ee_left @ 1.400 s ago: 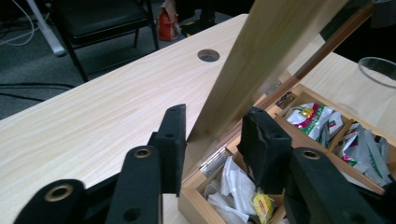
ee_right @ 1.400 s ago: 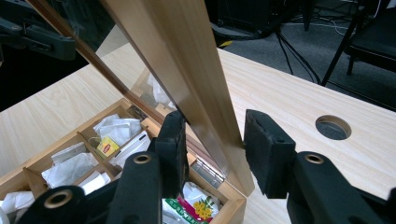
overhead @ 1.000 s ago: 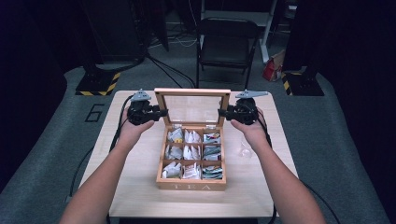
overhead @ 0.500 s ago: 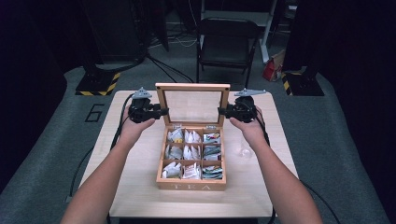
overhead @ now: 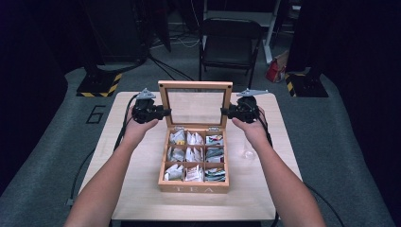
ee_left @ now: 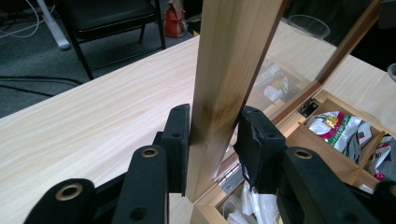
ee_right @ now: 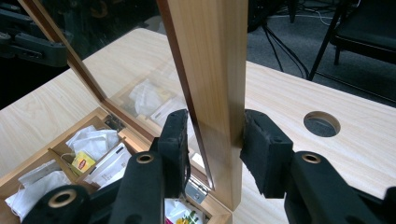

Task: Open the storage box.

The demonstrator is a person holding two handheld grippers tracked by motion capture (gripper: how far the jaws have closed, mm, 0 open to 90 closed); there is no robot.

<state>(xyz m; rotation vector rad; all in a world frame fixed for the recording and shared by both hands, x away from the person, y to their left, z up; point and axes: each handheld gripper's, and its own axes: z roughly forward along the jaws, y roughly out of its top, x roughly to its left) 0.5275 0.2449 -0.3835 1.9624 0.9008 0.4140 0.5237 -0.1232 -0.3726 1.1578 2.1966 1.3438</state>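
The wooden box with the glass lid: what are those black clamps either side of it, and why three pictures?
A person holds a hand-held gripper in each hand. The overhead camera shows the left hand-held gripper and right hand-held gripper gripping the side edges of the raised lid of the tea box, which sits on a table and is full of tea bags. The other two pictures come from cameras riding on each gripper, looking along its black jaws at the lid's wooden frame. A clear cup stands beside the box.
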